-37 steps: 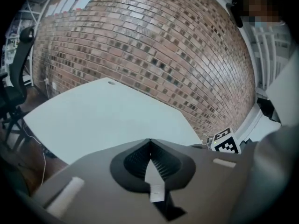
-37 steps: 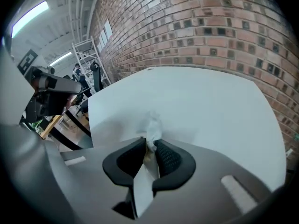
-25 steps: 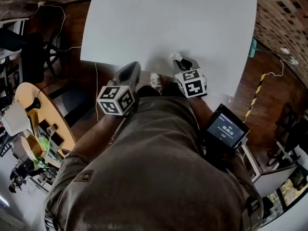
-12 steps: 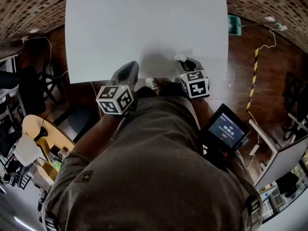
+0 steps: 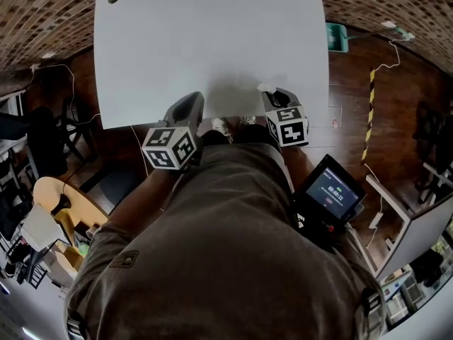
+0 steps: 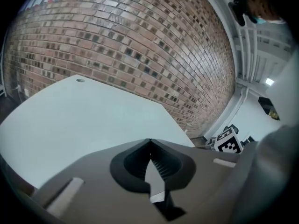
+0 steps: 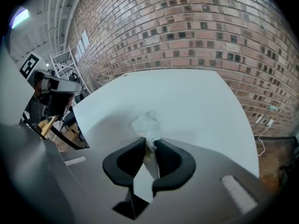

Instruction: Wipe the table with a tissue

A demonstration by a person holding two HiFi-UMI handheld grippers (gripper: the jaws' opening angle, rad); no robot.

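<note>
Tissue point(image 7: 147, 125) clamped in right gripper point(image 7: 150, 149), poking forward past tips, table point(image 7: 201, 101) just ahead-below; left gripper point(image 6: 149, 148) jaws together, empty.

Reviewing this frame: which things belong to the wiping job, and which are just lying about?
Job:
- tissue, pinched in the right gripper
- table
- left gripper, shut and empty

Lying about:
- teal box beyond the table's right edge
- striped tape on the floor
- yellow side table
- small screen at the person's right side
</note>
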